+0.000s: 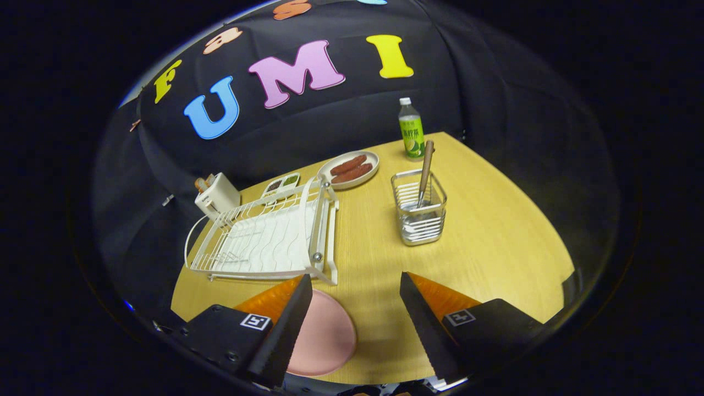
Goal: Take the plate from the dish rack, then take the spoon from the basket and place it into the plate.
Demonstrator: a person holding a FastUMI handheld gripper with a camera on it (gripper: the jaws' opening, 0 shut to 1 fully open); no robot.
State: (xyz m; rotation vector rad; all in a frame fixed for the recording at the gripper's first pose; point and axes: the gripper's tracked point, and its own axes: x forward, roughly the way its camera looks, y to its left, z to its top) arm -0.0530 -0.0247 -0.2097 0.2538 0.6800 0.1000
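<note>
1. One gripper (pixel 355 286) is nearest, its two fingers spread wide with nothing between them but bare table.
2. One pink plate (pixel 324 335) lies flat on the wooden table (pixel 495 247), partly under the left finger and close to the front corner of the rack.
3. One white wire dish rack (pixel 269 236) stands just beyond the left finger; no dishes show in it.
4. One wire basket (pixel 419 212) stands upright beyond the right finger, apart from the rack, with open table between it and the fingers.
5. One spoon (pixel 425 170) with a wooden handle stands in the basket, leaning a little, handle up above the rim.
6. Farther back: one pale plate (pixel 371 165) holding two sausages (pixel 350 168), one small divided dish (pixel 281 185), one green bottle (pixel 411 131) with a white cap, and one white block (pixel 219 195) beside the rack's far corner.
</note>
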